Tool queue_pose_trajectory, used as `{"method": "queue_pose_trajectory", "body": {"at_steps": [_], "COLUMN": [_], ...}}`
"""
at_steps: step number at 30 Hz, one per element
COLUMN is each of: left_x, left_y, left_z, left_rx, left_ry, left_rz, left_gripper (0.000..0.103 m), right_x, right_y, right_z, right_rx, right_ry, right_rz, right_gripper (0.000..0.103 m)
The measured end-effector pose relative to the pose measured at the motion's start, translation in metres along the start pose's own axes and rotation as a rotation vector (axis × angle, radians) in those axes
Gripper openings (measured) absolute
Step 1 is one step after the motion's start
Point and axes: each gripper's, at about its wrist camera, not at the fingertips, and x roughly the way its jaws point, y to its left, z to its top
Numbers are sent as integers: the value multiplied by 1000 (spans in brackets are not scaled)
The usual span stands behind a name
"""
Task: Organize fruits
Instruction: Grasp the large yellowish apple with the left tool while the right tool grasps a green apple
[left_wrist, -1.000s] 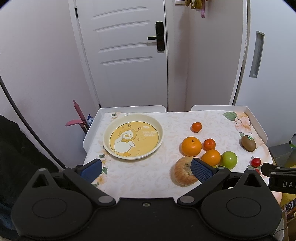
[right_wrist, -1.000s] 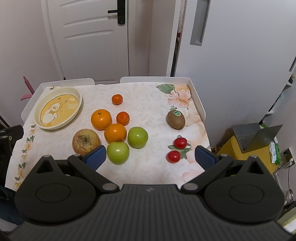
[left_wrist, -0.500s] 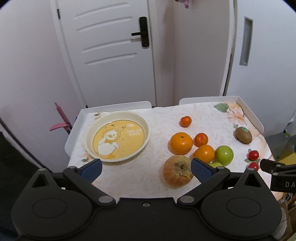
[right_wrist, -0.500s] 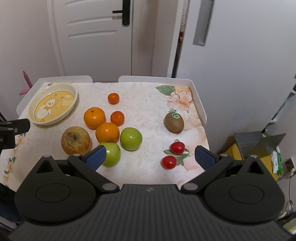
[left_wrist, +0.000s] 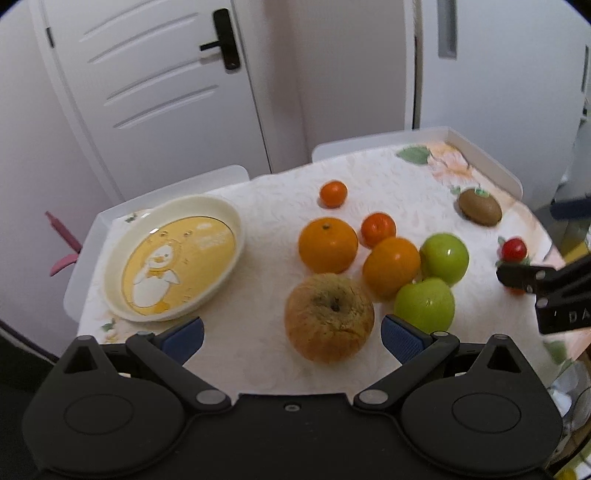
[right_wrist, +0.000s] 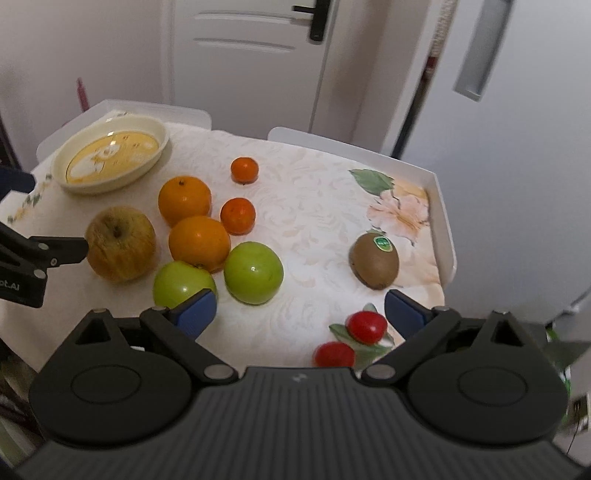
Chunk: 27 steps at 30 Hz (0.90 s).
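Brownish, wrinkled apple (left_wrist: 329, 316) sits just ahead of the wide left claw (left_wrist: 291, 334); likely soft, so grip its sides gently. Right claw (right_wrist: 300, 311) also gapes empty.

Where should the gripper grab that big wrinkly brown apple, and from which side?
Probably around the wrinkled apple's widest middle, coming down from above and the near side with the open left hand-held gripper, which already frames it. The apple sits stem-dimple up and round, so the sides offer the broadest hold. An orange and green apple crowd its right.
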Motion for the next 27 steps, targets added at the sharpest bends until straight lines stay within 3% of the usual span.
{"method": "queue_pose_trajectory", "body": {"at_steps": [11,13,18,24,27], "left_x": [44,50,59,67,70], "left_y": [-19,-22,-24,-28,-29], "left_z": [-4,-3,-1,0,1], "left_rx": [67,77,82,94,96], "left_ry": [52,61,66,74,75], "left_rz": [-8,-3,4,-7,-9], "left_gripper": [103,99,95,80,78], "right_x": [45,54,67,76,80], "right_y": [-8,-9,-8,-6,-6], "right_z": [-9,-9,-9,-6,-4], "right_rx": [-138,-155,-214,-267,-281], "right_ry": [11,17,19,21,21], "right_rz": [113,146,203,263,282], "right_gripper": [102,96,93,83,82]}}
